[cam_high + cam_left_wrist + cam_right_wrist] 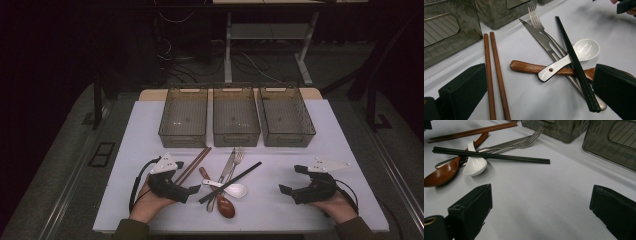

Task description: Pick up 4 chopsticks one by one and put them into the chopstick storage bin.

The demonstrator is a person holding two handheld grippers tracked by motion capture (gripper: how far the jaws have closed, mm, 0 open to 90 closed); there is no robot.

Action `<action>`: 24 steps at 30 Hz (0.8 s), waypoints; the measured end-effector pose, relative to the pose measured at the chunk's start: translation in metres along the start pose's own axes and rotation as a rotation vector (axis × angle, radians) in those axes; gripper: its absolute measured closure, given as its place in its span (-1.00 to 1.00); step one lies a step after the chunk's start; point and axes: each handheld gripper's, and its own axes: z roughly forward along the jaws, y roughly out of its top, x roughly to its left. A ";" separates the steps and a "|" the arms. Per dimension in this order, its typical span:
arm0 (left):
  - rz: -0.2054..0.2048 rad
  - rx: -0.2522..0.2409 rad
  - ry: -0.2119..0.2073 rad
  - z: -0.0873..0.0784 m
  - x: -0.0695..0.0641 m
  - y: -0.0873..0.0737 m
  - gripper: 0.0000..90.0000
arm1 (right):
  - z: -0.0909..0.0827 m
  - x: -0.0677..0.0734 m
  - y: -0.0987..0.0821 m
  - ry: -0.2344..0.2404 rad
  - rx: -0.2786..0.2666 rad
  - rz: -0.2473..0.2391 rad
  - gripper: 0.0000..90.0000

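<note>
1. Nearest the person, the left gripper [186, 181] rests low on the white tabletop [310, 130], its jaws spread wide with nothing between them. It points at the heap of cutlery just beside it, which suggests it is lining up for a first pick.
2. The right gripper [291, 181] sits on the far side of the heap, well apart from it, jaws likewise wide and empty over bare tabletop, probably waiting its turn.
3. Between the grippers lies the heap itself: a brown wooden spoon [529, 68] at the bottom, a white ceramic soup spoon [574, 56] across it, and a pair of black chopsticks [574, 62] slanting over both. Lying on top, the chopsticks look easiest to lift first.
4. A steel table knife [536, 37] and a steel fork [537, 22] run out from under the heap, pointing away from the person.
5. A pair of brown wooden chopsticks [494, 75] lies alone just beside the heap, on the left gripper's side, free to grasp.
6. Beyond the heap stand three smoky translucent plastic bins [236, 117] in a row, all empty, apparently set there to receive the sorted pieces.
</note>
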 end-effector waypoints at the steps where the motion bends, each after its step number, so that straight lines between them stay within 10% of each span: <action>1: -0.002 0.000 0.000 0.000 0.000 0.000 -1.00 | 0.000 0.000 0.000 0.001 -0.002 0.003 -0.91; 24: -0.004 -0.015 -0.033 0.005 -0.006 0.011 -0.80 | 0.004 0.001 0.001 0.000 -0.005 0.000 -0.91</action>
